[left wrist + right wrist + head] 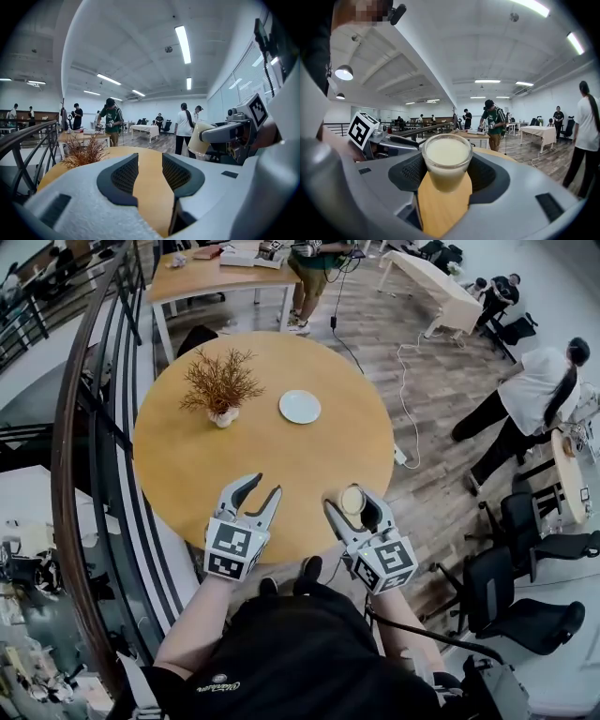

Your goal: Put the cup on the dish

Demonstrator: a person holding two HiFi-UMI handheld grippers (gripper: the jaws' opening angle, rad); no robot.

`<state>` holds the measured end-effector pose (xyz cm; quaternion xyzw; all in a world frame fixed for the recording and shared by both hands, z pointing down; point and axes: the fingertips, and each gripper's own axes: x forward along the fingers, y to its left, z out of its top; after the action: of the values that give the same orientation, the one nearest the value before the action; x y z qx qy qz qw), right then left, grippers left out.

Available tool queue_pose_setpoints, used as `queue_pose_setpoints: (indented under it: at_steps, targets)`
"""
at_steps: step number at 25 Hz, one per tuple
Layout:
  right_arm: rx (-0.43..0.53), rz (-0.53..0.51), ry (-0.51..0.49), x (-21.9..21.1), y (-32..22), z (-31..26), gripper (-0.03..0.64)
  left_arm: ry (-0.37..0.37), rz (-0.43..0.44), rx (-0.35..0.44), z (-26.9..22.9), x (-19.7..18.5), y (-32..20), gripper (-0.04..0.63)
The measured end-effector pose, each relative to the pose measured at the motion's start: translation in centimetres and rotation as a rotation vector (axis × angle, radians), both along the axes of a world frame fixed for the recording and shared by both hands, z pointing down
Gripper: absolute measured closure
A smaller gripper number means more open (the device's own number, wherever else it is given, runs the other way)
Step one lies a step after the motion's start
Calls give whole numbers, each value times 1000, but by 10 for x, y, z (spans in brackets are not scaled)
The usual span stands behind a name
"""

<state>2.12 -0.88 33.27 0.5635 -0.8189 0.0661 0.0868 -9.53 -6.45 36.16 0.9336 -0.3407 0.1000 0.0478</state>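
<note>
Holding one cup [352, 500], right tongs [446, 169]; one dish [300, 407], one plant [220, 385] apart.

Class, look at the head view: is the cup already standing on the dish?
No, the right gripper holds the cup near the table edge, apart from the white dish.

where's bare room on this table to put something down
The middle of the table, between the dish and the left gripper and right gripper, is bare; so is the left part nearer than the plant. Tightest is the near edge, where the right gripper holds the cup.
</note>
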Motion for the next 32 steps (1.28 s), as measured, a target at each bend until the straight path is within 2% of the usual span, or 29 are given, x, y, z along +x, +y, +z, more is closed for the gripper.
queue_pose_setpoints:
  at_steps: [5,17,29,32]
  targets:
    - [22,-43,-8,2,-13,-5,357,-21,-33,8,-3,4,-6,433]
    - [4,-100,-28,57,-38,7,357,-75,-91,-39,14,53,-18,433]
    - [-102,-105,-46,77,-84,64,357,-128,-104,-131,65,69,-53,433]
    - [-154,-108,-46,77,-87,88,357,-144,-104,-182,89,71,-53,433]
